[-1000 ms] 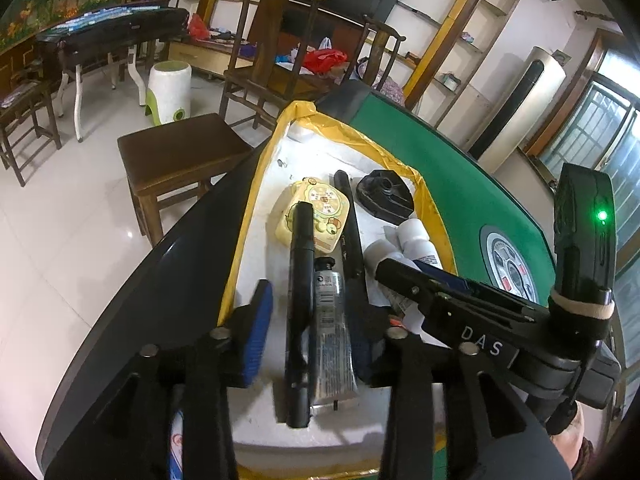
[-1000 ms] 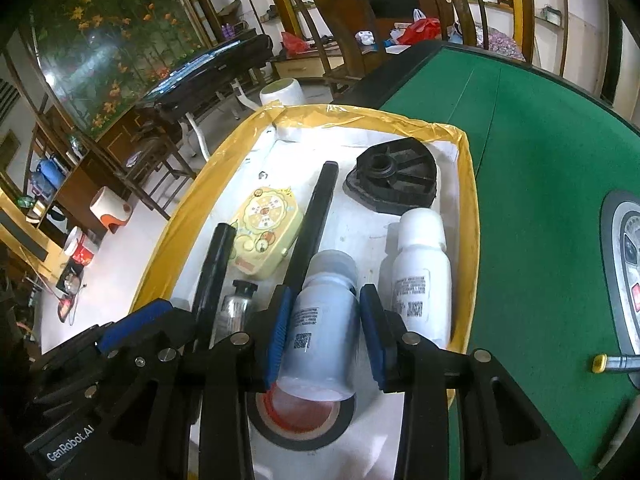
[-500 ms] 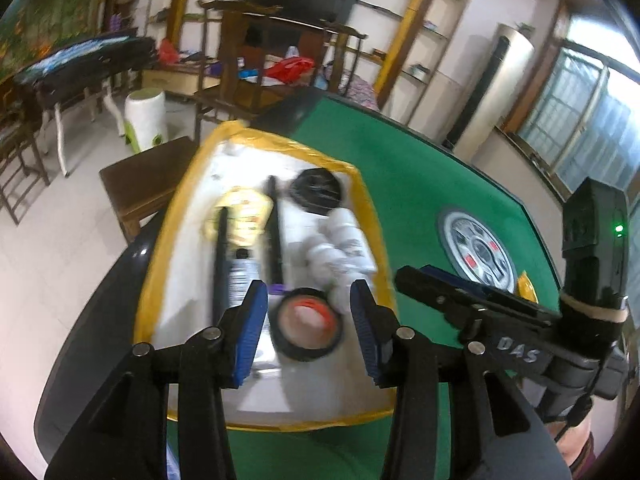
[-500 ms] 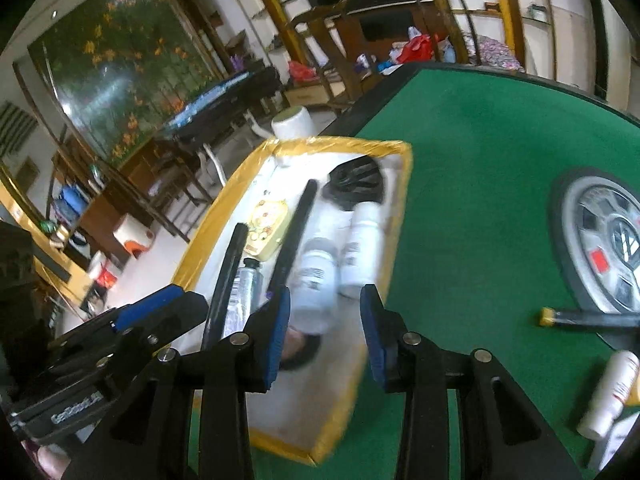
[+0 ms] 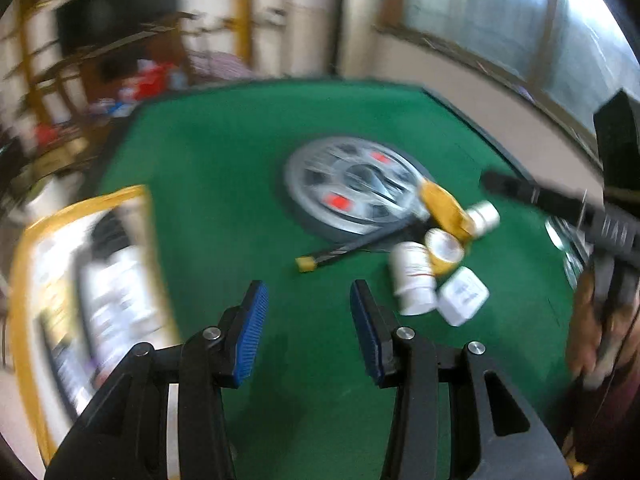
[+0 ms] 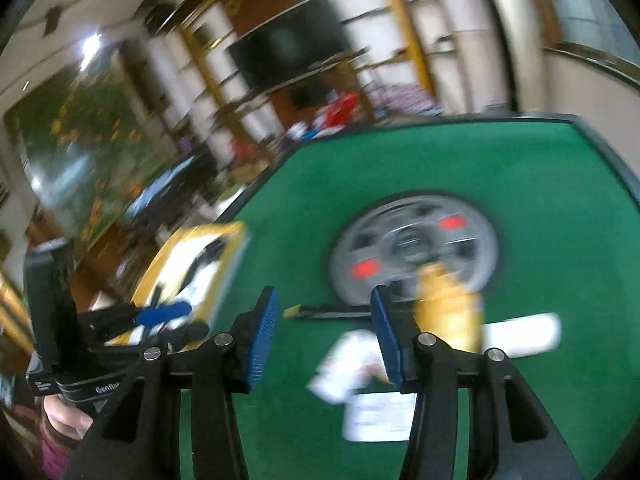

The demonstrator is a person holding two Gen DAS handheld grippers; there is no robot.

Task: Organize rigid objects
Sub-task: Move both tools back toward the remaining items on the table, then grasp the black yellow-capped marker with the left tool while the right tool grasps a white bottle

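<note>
Both views are motion-blurred. My left gripper [image 5: 306, 304] is open and empty above the green felt table [image 5: 224, 184]. The yellow-rimmed white tray [image 5: 24, 280] with bottles and black items lies at its left. A loose pile lies to the right: a white bottle [image 5: 412, 280], a yellow tape roll [image 5: 442, 250], a white box [image 5: 464, 296], a black pen with a yellow end [image 5: 340, 252]. My right gripper [image 6: 324, 320] is open and empty, with the pen [image 6: 332, 313], a yellow object [image 6: 448, 312] and white items [image 6: 380, 416] just beyond it. The tray [image 6: 200, 272] is at its left.
A round silver centre panel [image 5: 352, 184] with red buttons sits in the table's middle, also in the right wrist view [image 6: 416, 244]. The other gripper shows at each view's edge, at right [image 5: 600, 216] and at left [image 6: 80, 320]. Chairs and shelves stand behind.
Both grippers have pulled away from the tray and swung right toward the loose pile by the centre panel. The right gripper let go of the white bottle, which stays in the tray.
</note>
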